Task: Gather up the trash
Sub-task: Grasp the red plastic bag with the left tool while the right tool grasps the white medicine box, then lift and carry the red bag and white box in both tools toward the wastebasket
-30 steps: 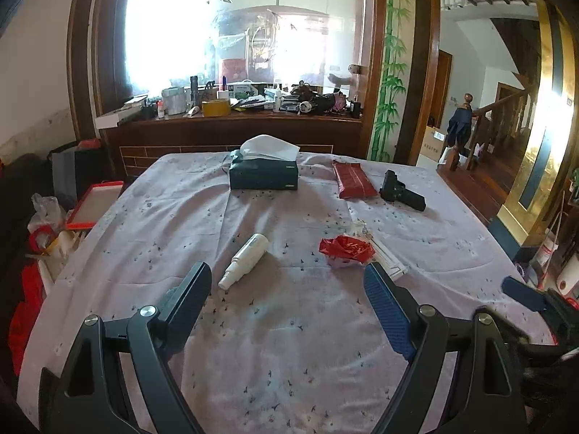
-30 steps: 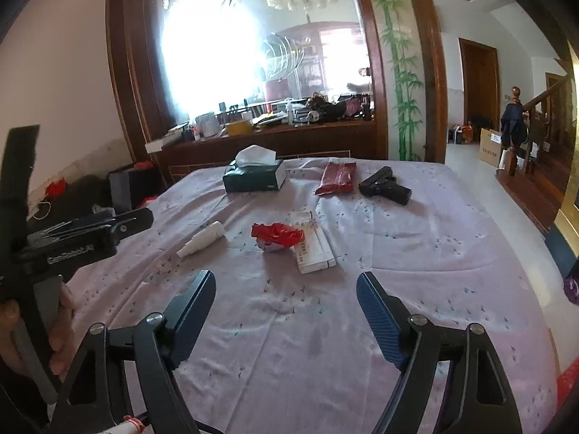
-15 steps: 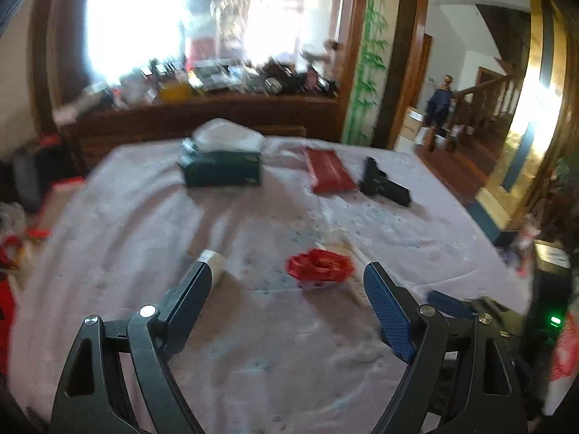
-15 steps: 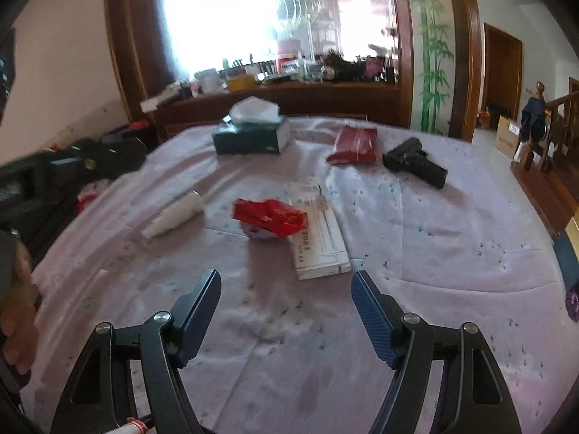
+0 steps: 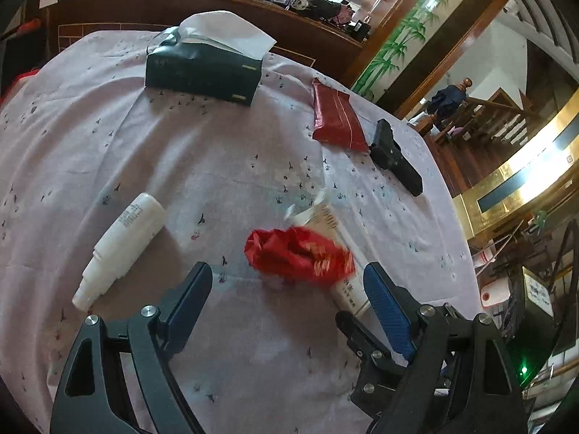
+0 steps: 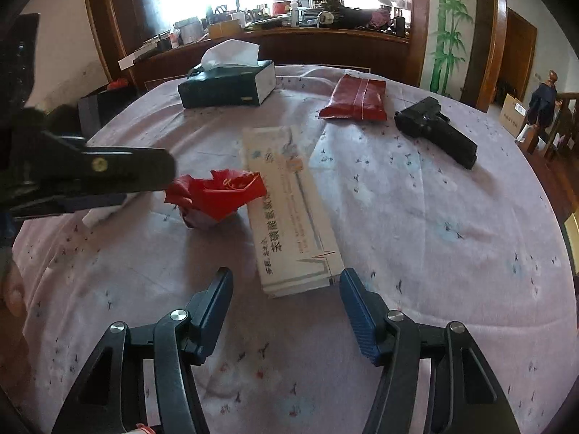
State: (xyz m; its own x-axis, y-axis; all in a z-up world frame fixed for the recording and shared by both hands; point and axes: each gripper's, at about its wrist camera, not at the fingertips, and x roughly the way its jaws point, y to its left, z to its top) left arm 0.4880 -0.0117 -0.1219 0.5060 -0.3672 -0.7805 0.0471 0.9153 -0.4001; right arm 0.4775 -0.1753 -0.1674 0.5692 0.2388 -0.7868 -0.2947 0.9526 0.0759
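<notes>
A crumpled red wrapper (image 5: 298, 255) lies on the pink tablecloth, touching a long white carton (image 5: 334, 253). My left gripper (image 5: 289, 289) is open, just short of the wrapper, its fingers to either side. In the right wrist view the wrapper (image 6: 217, 197) lies left of the carton (image 6: 291, 209). My right gripper (image 6: 286, 289) is open, just before the carton's near end. The left gripper's finger (image 6: 101, 171) reaches in from the left next to the wrapper.
A white spray bottle (image 5: 121, 244) lies to the left. Farther back are a dark green tissue box (image 5: 202, 68), a red pouch (image 5: 336, 115) and a black toy pistol (image 5: 394, 157). The table edge (image 5: 456, 238) drops off at the right. A cluttered wooden counter (image 6: 289, 32) stands behind.
Both grippers have moved forward and down toward the table. The wrapper and carton now sit much closer. The left gripper has swung right and tilted. Both stay open.
</notes>
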